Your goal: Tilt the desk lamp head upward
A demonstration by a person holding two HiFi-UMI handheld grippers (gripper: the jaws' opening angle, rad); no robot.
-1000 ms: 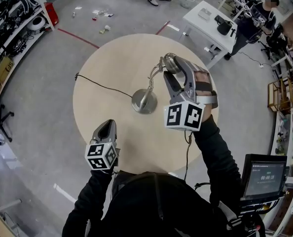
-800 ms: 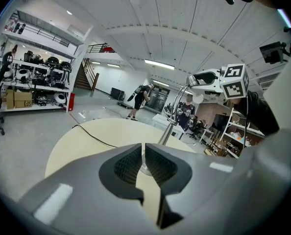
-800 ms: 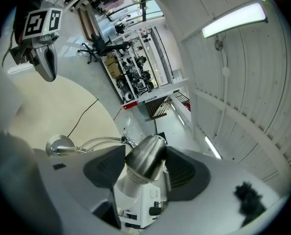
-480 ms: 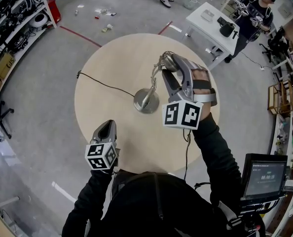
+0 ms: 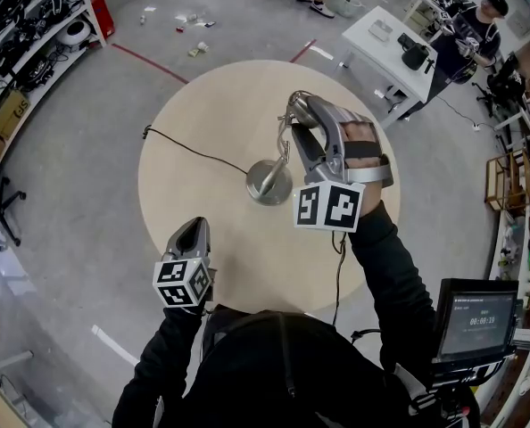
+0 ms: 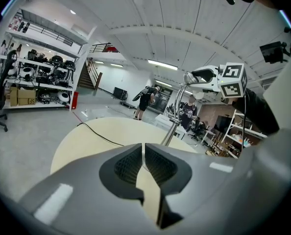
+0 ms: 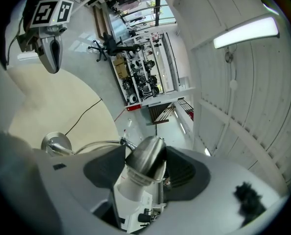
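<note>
A silver desk lamp stands on the round beige table (image 5: pixel 202 105), its round base (image 5: pixel 269 182) near the middle and a curved stem rising to the head (image 5: pixel 302 109). My right gripper (image 5: pixel 304 125) is shut on the lamp head. In the right gripper view the metal cone of the head (image 7: pixel 146 155) sits between the two dark pads, with the base (image 7: pixel 56 143) below left. My left gripper (image 5: pixel 192 233) hangs over the table's near edge, shut with nothing in it. From the left gripper view (image 6: pixel 143 163) the stem (image 6: pixel 172 126) rises to the held head (image 6: pixel 197 76).
A black cable (image 5: pixel 194 154) runs from the lamp base across the table to its left edge. A white desk (image 5: pixel 390 47) with a person beside it stands at the back right. Shelves (image 5: pixel 24 34) line the left side, and a monitor (image 5: pixel 476 315) is at the lower right.
My right gripper, still holding the lamp head, has shifted slightly left over the table and rolled a little. The left gripper has stayed where it was.
</note>
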